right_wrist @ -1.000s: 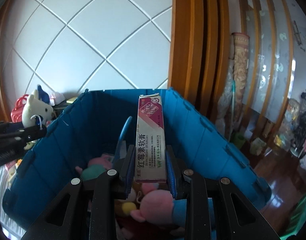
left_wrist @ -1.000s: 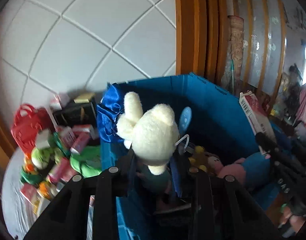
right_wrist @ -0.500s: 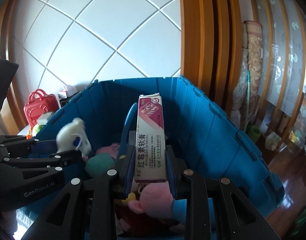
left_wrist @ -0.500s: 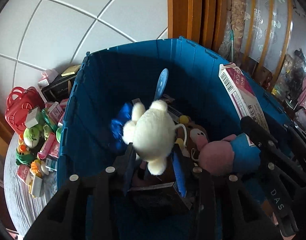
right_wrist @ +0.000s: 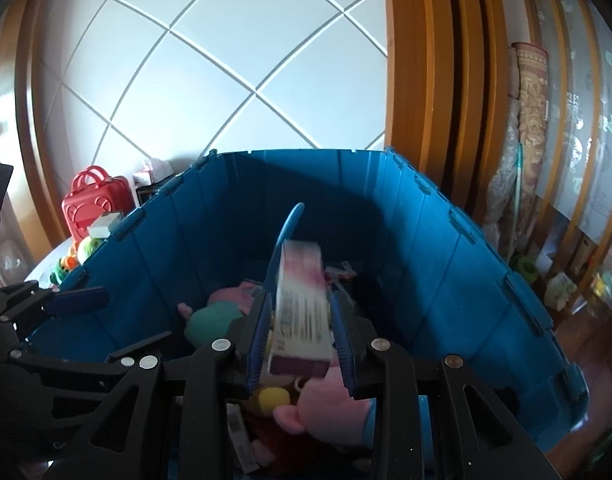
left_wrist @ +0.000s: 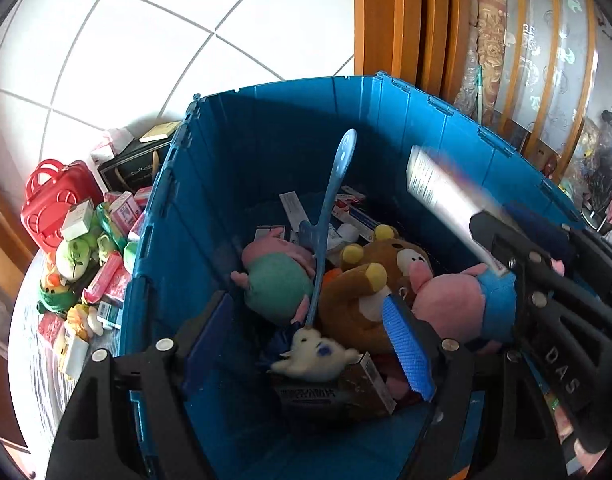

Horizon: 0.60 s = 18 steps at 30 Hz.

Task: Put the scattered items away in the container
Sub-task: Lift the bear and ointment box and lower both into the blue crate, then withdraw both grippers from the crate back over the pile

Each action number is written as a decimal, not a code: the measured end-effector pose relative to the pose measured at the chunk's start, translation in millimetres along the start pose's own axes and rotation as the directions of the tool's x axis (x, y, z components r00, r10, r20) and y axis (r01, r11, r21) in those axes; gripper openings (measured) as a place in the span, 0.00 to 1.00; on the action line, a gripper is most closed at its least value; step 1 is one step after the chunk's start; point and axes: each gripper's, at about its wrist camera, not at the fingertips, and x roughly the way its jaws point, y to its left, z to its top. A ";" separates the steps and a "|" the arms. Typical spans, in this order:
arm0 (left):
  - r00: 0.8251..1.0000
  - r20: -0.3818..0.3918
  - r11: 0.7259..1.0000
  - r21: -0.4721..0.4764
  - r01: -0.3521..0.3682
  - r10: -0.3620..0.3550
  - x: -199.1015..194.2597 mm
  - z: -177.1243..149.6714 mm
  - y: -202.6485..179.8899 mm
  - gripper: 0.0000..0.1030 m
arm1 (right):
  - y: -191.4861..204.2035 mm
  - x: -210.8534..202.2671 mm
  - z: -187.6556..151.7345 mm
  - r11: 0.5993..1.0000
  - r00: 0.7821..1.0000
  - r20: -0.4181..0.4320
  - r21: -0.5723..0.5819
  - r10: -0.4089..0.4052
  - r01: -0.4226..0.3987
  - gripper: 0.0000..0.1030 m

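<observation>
My left gripper (left_wrist: 309,340) is over the near end of the blue container (left_wrist: 266,128), pointing steeply down into it. Its fingers (left_wrist: 405,344) have just been opening and now stand wide, with nothing pressed between them. The small white plush (left_wrist: 313,354) lies free below them, on top of a dark box (left_wrist: 333,392) inside the container, clear of both pads.

My right gripper (right_wrist: 302,340) is over the same container from the other side. Its fingers (right_wrist: 258,340) have just been opening a little and stand narrow. The long pink-and-white carton (right_wrist: 302,308) is between them, blurred and tilted forward. There is a gap on each side of it, so I read it as no longer clamped.

Container contents, left wrist view:
- a pink plush in a green dress (left_wrist: 278,276), near the left wall;
- a brown bear plush (left_wrist: 369,280), in the middle;
- a pink plush in blue (left_wrist: 465,300), to the right;
- a blue long-handled tool (left_wrist: 329,216), leaning upright;
- flat cartons against the far wall.

Outside the container, on the worktop (left_wrist: 34,360) to its left, loose items remain: a red toy case (left_wrist: 54,208), green plush toys (left_wrist: 72,256) and several small pink boxes (left_wrist: 106,280).
</observation>
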 end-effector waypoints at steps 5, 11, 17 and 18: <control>1.000 0.007 1.000 -0.007 -0.004 0.004 -3.2 -6.3 3.0 0.75 | -4.2 -7.2 -1.0 1.000 1.000 0.009 0.006 -0.023 0.023 0.34; 0.999 0.035 1.000 -0.013 -0.001 0.002 -16.3 -15.1 5.7 0.75 | -8.2 -22.5 -3.2 0.999 0.999 0.018 0.011 -0.042 0.041 0.43; 0.993 0.113 0.999 -0.040 -0.024 0.028 -45.5 -21.7 23.7 0.78 | 4.7 -36.1 1.3 1.000 0.998 0.054 0.009 -0.025 0.025 0.60; 0.991 0.125 0.998 -0.045 -0.033 0.039 -50.1 -22.7 29.2 0.79 | 9.3 -37.6 2.7 1.000 0.998 0.061 0.007 -0.021 0.021 0.65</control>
